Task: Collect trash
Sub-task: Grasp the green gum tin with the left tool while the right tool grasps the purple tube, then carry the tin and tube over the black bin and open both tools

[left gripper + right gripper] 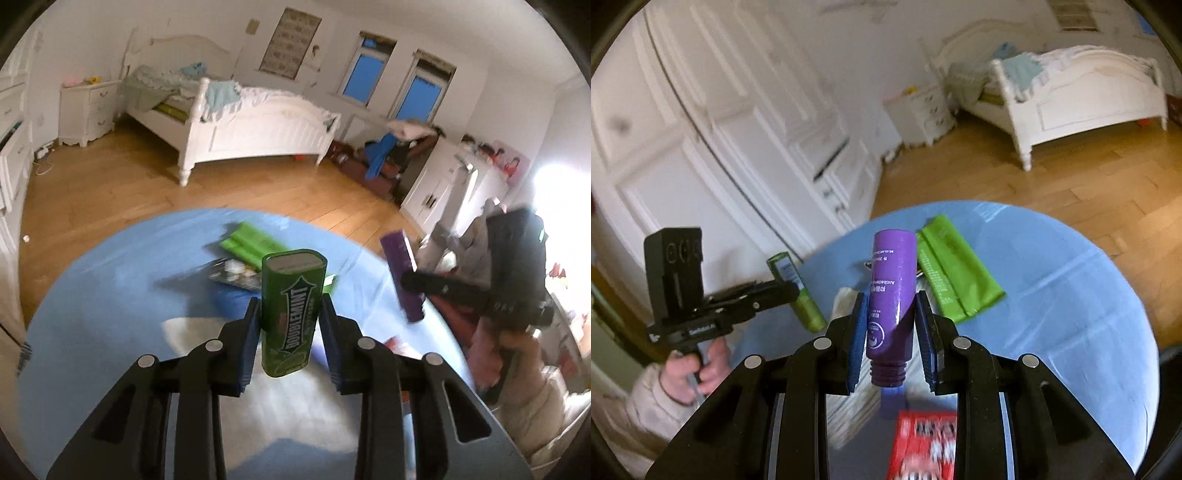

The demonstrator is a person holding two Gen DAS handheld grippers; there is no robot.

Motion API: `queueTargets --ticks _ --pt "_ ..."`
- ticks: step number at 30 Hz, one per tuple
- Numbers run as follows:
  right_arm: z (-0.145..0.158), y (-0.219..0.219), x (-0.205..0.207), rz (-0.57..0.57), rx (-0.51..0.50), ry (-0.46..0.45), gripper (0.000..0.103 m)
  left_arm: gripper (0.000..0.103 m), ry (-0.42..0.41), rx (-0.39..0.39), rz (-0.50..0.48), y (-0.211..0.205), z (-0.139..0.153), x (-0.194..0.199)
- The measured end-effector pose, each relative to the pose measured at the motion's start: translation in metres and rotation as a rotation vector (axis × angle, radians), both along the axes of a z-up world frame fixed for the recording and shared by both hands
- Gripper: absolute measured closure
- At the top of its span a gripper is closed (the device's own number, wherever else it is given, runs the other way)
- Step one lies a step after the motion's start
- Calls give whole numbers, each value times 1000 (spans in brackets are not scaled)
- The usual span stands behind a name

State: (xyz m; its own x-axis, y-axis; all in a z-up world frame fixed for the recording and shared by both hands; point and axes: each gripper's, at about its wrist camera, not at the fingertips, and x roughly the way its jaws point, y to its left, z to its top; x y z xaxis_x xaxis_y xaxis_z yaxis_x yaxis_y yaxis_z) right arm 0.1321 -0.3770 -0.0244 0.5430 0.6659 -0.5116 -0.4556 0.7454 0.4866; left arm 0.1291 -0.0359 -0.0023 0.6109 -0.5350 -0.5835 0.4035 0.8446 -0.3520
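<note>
Left wrist view: left hand-held gripper (290,325) clamping tall green Doublemint gum tin (291,314); right hand-held gripper (891,328) clamping purple capless plastic tube (890,299). Both raised above round blue tabletop (1071,288). Remaining: green foil pouch (955,269), red wrapper (923,446), crumpled clear packet (234,271). Roughly midway, no bin visible.

**Both grippers loaded above the blue table**

The right gripper (891,328) clamps a purple tube (891,295), threaded neck toward the camera. Behind it, a green packet (956,277) lies on the round blue table (1071,314). At left, the left gripper (790,290) holds a green container (798,295). A red package (925,446) is blurred below.
</note>
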Motion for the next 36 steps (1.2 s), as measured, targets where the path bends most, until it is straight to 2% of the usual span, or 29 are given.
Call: queueTargets --ticks 4,8,15,21,26,36 --pt "1 -51 -29 -105 47 -25 76 72 -15 -44 -49 -41 14 -5" --pt "-8 -105 -52 -225 67 -32 76 72 -17 -58 -131 -93 16 -6" --pt "-44 -194 -80 -419 82 14 76 72 28 -61 -293 -200 -3 -4" --pt "-80 -243 -98 -527 114 60 76 72 69 -59 -388 -264 -23 -7" --pt "-106 -266 -105 -571 133 96 76 72 111 -40 -430 -303 -42 -9" --pt "-138 -277 -105 -603 168 150 76 72 147 13 -459 -328 -61 -12"
